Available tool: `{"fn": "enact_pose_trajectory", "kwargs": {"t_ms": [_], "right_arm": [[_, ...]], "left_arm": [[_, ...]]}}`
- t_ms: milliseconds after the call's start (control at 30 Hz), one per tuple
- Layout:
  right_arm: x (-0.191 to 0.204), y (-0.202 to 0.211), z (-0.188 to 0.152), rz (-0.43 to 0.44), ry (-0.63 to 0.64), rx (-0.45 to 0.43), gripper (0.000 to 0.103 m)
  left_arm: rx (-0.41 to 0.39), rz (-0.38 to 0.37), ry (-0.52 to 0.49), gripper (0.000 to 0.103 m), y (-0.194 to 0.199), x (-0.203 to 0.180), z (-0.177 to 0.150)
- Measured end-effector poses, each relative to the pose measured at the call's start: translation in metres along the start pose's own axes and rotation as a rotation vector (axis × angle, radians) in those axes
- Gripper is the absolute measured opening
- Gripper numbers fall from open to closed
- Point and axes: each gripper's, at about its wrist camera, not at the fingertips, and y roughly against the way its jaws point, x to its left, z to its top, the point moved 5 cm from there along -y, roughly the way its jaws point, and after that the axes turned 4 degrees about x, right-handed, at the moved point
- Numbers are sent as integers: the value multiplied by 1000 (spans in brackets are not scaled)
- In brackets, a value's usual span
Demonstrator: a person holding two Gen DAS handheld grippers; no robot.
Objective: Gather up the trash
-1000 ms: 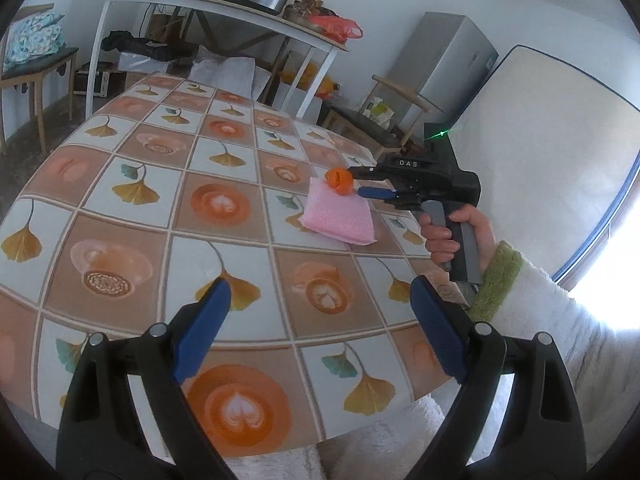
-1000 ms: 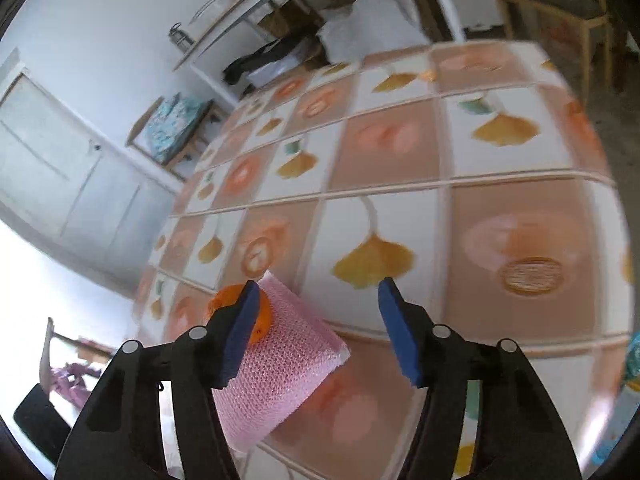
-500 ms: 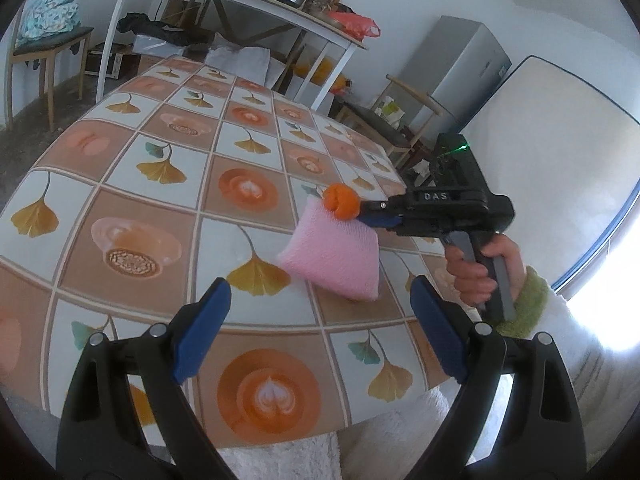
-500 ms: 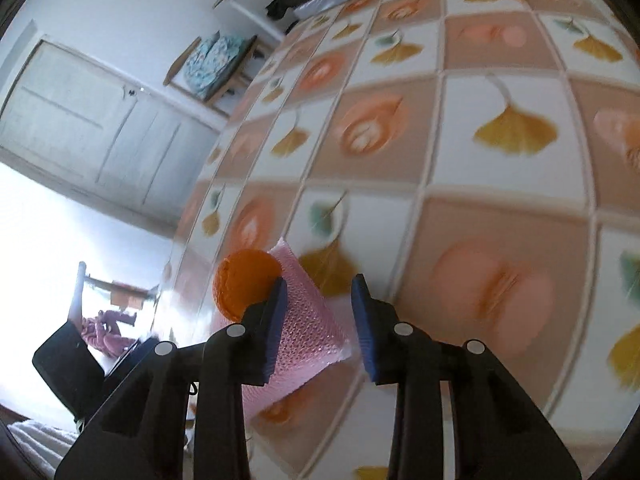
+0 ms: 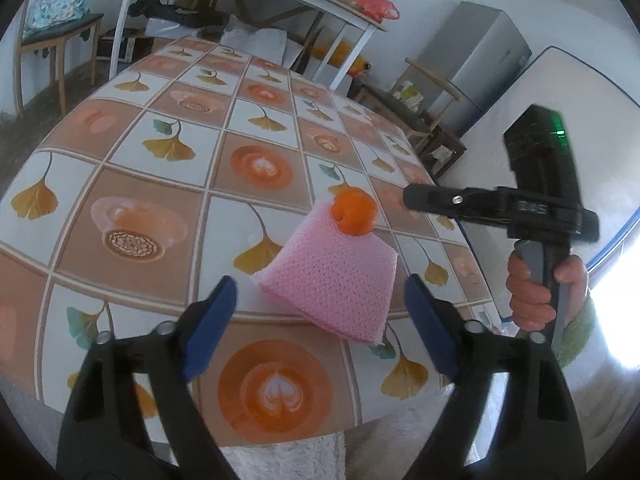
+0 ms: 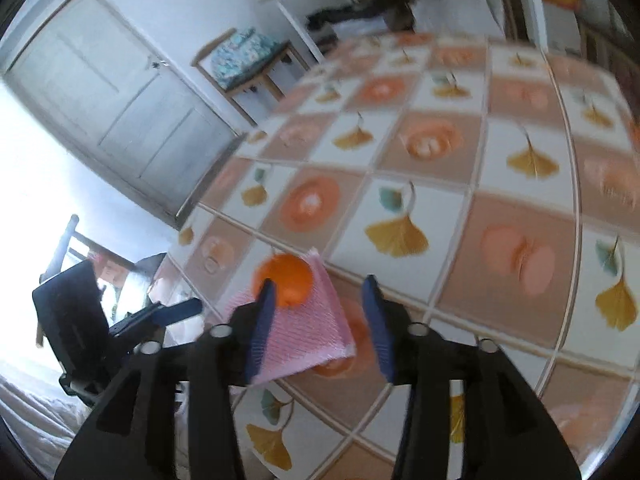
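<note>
The pink cloth point(image 5: 332, 280) with the orange peel point(image 5: 354, 216) riding on its far end has been dragged from the table's right edge toward the near edge: a second ago it sat well out beside the right gripper point(image 6: 320, 320); now it lies just ahead of the left gripper point(image 5: 320, 320), at about 12 o'clock from it, and its size in the left wrist view has roughly doubled. The right gripper clamped the cloth half a second ago; its jaws are now opening, and in its own view the cloth's near corner lies between the blue fingers point(image 6: 260, 324) with visible slack on the right side, so I judge it released. The left gripper's jaws are closing, but nothing is between them yet; the cloth's near hem sits just beyond the tips. Judgement: the trash is being handed across, and the left tool is set to take the cloth next. View differences: the left wrist view shows the person's hand point(image 5: 532, 288) on the right tool's handle and that tool's tip standing off at 3 o'clock from the peel, apart from it. The right wrist view, blurred, shows the left tool at 9 o'clock, which its own camera cannot place relative to the tablecloth point(image 5: 160, 216) edge.
</note>
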Motion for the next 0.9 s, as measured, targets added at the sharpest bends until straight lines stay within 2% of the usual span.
{"fn": "enact_pose_trajectory", "kwargs": {"t_ms": [100,167,300,367,400,467,533,600,733,800,867,900], "right_arm": [[20,-6,5,-35,110,1,58],[30,-13,5,-79,168,11,58],[39,-35,3,-156,238,50,58],[40,-40,2,-176,250,62,48],[38,-42,0,-179,244,70,39],[32,-41,-1,-168,215,62,34],[26,-39,0,-143,171,56,26],[12,-32,1,-67,65,46,23],[-26,-14,-3,123,-204,31,22],[-49,-9,-11,190,-346,49,22],[-64,-9,-20,226,-429,78,23],[-71,-9,-25,194,-446,93,24]], "left_arm": [[0,40,-28,70,-3,-2,2],[8,67,-45,61,-7,-4,2],[22,66,-53,52,-12,-7,2],[23,66,-63,49,-12,-10,1],[23,65,-68,49,-12,-11,0],[19,66,-74,49,-11,-12,1],[17,62,-75,49,-11,-13,1],[17,61,-75,49,-11,-13,0],[18,56,-76,49,-11,-14,-1],[19,55,-74,49,-11,-15,-1],[21,52,-73,49,-12,-16,-1],[22,53,-73,49,-12,-16,-1]]}}
